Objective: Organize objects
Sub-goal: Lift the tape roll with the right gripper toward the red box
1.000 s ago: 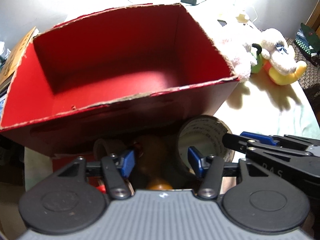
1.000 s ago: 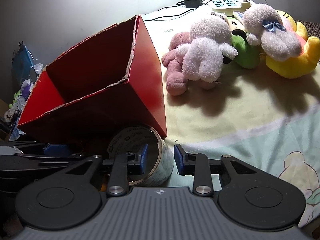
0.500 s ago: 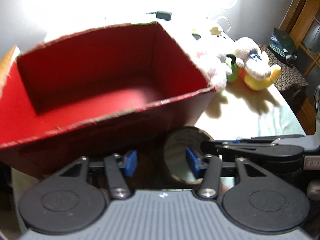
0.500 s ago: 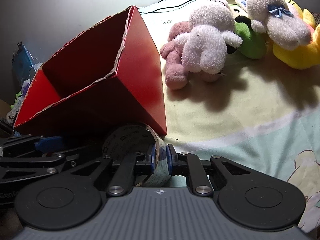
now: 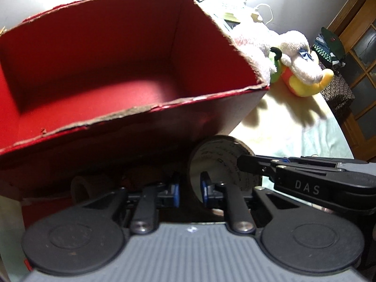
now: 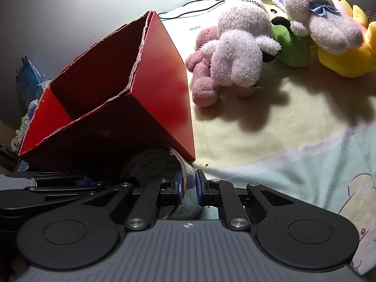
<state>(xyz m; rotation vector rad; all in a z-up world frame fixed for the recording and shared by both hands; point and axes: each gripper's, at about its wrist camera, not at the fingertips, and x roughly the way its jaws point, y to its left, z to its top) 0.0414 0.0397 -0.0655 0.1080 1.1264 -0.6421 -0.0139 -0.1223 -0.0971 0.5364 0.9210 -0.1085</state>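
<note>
Bedsheet (image 6: 270, 141): right tongs (image 6: 188, 185) clamp tape roll (image 6: 162, 164) wall; left tongs (image 5: 189, 189) narrowed, grip unclear.

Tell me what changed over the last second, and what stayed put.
The right gripper closed from open onto the wall of the tape roll, which it now clamps. The left gripper narrowed, with nothing visibly between its fingers. The red box and the plush toys on the bedsheet stayed where they were.
</note>
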